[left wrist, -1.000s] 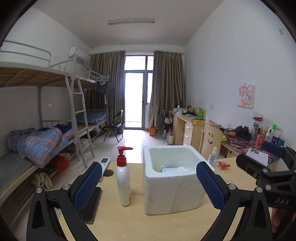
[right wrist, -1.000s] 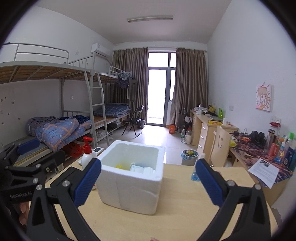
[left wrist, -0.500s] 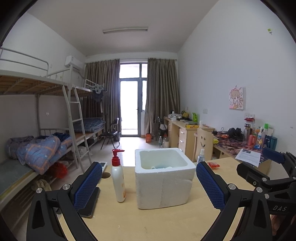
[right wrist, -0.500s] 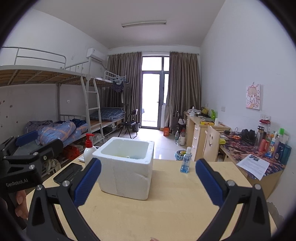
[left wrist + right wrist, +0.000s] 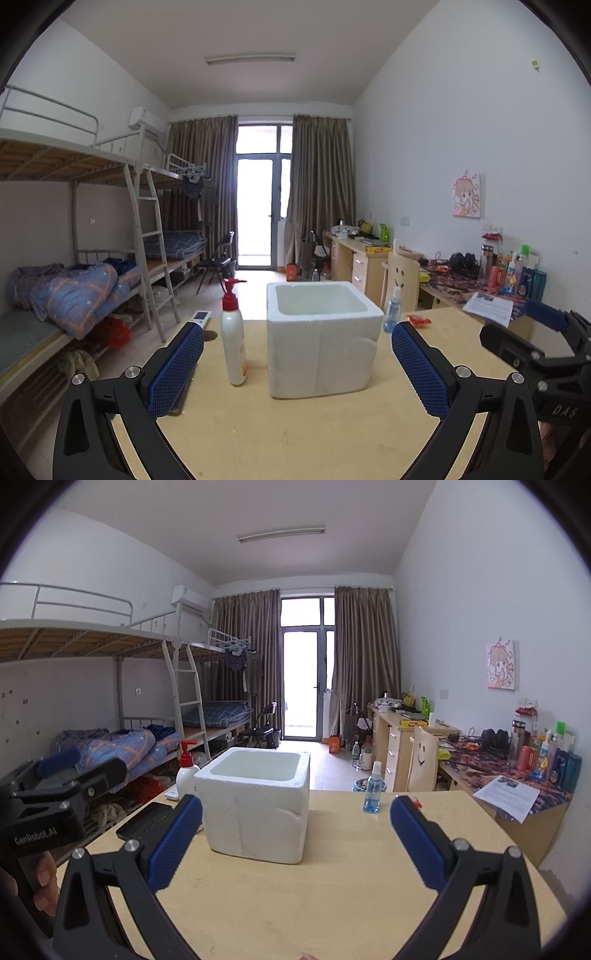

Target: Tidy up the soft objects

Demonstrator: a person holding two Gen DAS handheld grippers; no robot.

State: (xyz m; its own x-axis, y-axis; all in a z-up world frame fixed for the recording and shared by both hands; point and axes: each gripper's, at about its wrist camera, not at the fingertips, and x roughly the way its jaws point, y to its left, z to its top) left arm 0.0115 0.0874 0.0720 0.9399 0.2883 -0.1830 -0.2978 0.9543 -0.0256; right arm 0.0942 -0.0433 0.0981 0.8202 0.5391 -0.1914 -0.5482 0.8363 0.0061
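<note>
Dormitory work table (image 5: 295,435), light wood, seen from two handheld grippers. Left gripper (image 5: 297,363) held above the near edge, blue-padded fingers (image 5: 173,365) spread wide with nothing between them. Right gripper (image 5: 295,843) likewise released and empty, fingers (image 5: 417,843) flanking the view; also visible at 3 o'clock in the left wrist view.

White foam box (image 5: 321,339) at table centre, open top upward, standing just beyond both grippers; interior not visible from either view, so contents cannot be told. No soft object seen elsewhere on the table.

Around the box: white pump bottle (image 5: 232,332) with red head upright at its 9 o'clock, near but apart; small blue spray bottle (image 5: 392,312) at its 2 o'clock by the far table edge; red wrapper (image 5: 419,320) lying just beyond the spray bottle at 3 o'clock; dark phone (image 5: 144,821) flat at 8 o'clock near the left table edge, partly hidden behind the left finger in the left wrist view.

Path from either gripper to the box unobstructed across bare tabletop. Bunk beds (image 5: 74,258) at 9 o'clock, cluttered desk (image 5: 517,771) at 3 o'clock.
</note>
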